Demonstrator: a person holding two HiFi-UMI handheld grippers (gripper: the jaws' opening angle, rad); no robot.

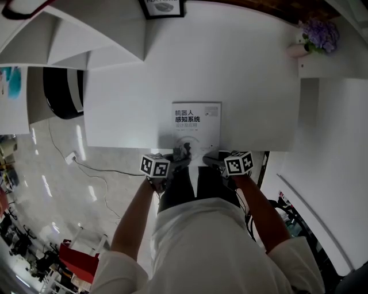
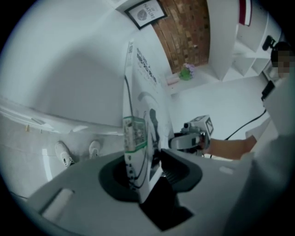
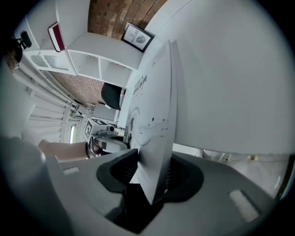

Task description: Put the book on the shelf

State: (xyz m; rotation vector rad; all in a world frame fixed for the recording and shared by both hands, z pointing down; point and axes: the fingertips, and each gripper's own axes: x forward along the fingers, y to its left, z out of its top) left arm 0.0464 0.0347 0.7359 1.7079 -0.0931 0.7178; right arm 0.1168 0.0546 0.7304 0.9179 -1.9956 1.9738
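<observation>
A white book (image 1: 196, 125) with dark Chinese print lies on the white table (image 1: 259, 86), its near edge at the table's front. My left gripper (image 1: 175, 156) is shut on its near left corner and my right gripper (image 1: 215, 158) on its near right corner. In the left gripper view the book (image 2: 140, 106) stands edge-on between the pads of the left gripper (image 2: 147, 168), with the right gripper (image 2: 191, 136) beyond it. The right gripper view shows the book (image 3: 154, 120) pinched in the right gripper (image 3: 150, 173) and the left gripper (image 3: 103, 136) behind it.
White shelves (image 1: 86, 34) stand at the far left, one holding a red book (image 3: 56, 36). A framed picture (image 1: 164, 7) leans at the table's back. Purple flowers (image 1: 319, 34) sit at the far right. A black round seat (image 1: 64, 92) and a cable (image 1: 86, 166) are on the floor left.
</observation>
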